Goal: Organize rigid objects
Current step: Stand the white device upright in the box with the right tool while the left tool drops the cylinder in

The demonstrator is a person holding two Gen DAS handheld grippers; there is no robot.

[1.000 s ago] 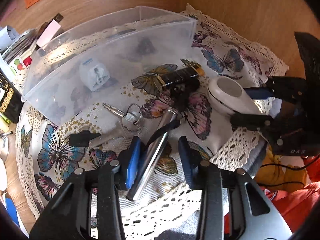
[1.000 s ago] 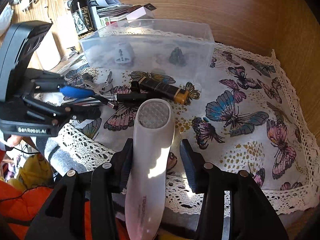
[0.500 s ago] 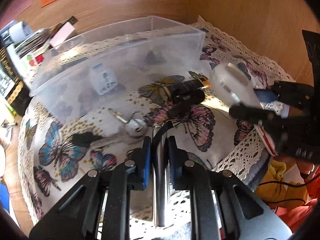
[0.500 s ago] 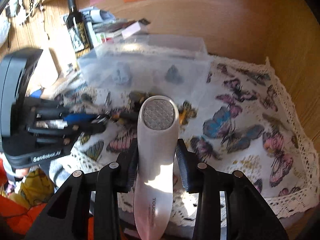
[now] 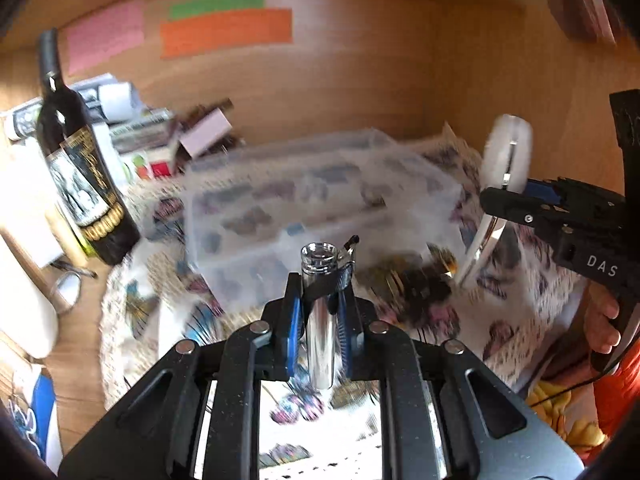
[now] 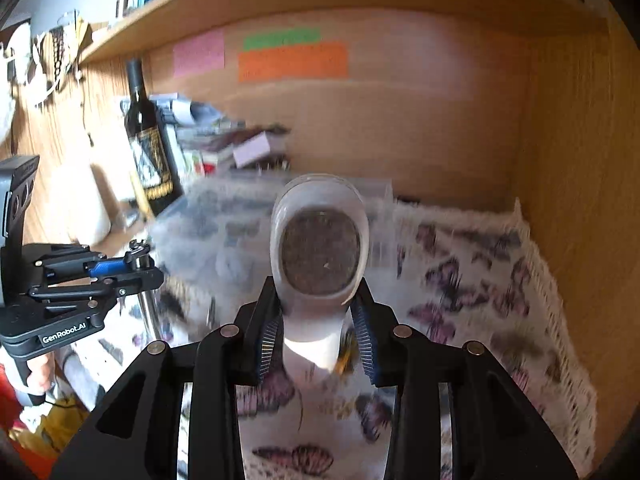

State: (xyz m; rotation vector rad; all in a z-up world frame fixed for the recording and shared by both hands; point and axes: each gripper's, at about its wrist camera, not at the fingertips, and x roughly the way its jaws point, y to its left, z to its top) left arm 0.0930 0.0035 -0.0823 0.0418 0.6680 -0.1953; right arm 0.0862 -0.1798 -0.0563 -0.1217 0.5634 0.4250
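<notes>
Left claw (image 5: pixel 319 312) is clamped on a chrome metal cylinder (image 5: pixel 320 320); blue pads press both sides, and the cylinder's open threaded end points up and forward, clear of the cloth. A small black clip sits on its top at 1 o'clock.

Right claw (image 6: pixel 318 328) is closed tight on a white handheld device (image 6: pixel 320 256), gripping the narrow neck below its oval dark textured face. In the left wrist view the same device (image 5: pixel 505 156) shows edge-on at 2 o'clock, held above the butterfly cloth (image 5: pixel 516 300).

The clear plastic bin (image 5: pixel 320 208) sits on the cloth at 12 o'clock from the left claw, motion-blurred; contents unreadable. From the right wrist view the bin (image 6: pixel 224 224) is behind the device, at 11 o'clock.

Dark items lie on the cloth just right of the bin, at about 2 o'clock, too blurred to identify.

A wine bottle (image 5: pixel 76 168) stands on the desk (image 5: pixel 80 360) at 10 o'clock, beside the stacked papers. Pink, green and orange sticky notes (image 5: pixel 226 32) are on the back wall.
</notes>
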